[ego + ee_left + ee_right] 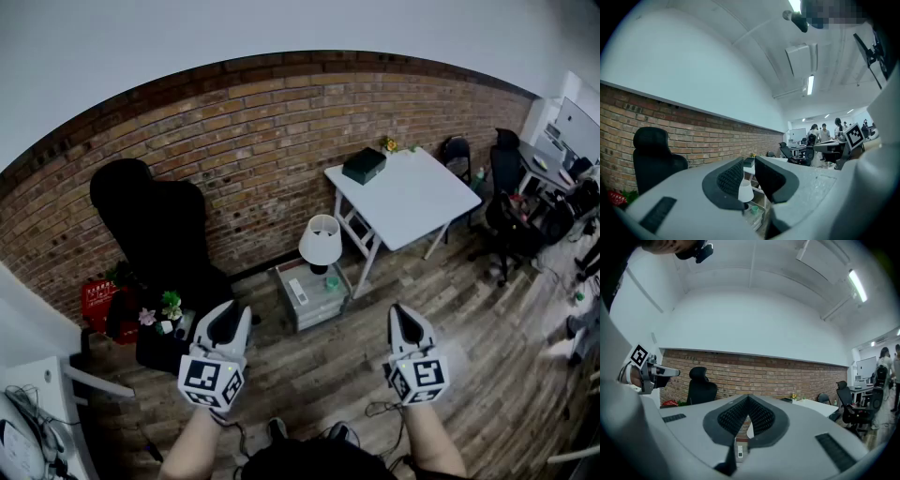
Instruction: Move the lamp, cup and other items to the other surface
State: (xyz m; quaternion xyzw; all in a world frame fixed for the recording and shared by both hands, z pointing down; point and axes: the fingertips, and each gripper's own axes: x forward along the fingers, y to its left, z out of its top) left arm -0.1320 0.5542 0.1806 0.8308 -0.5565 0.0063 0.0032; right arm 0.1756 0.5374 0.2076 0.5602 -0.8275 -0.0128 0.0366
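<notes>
Head view: the white-shaded table lamp (pixel 322 242), small green cup (pixel 331 281) and a flat white remote-like item (pixel 298 290) sit on the low grey side cabinet (pixel 323 305) by the brick wall. The white trestle table (pixel 412 197), far right, is probably their destination. The left gripper (pixel 228 323) and right gripper (pixel 405 323) hover level, well short of the cabinet.

Left gripper view: jaws all but together, empty, aimed at the lamp.

Right gripper view: jaws touching, empty.
</notes>
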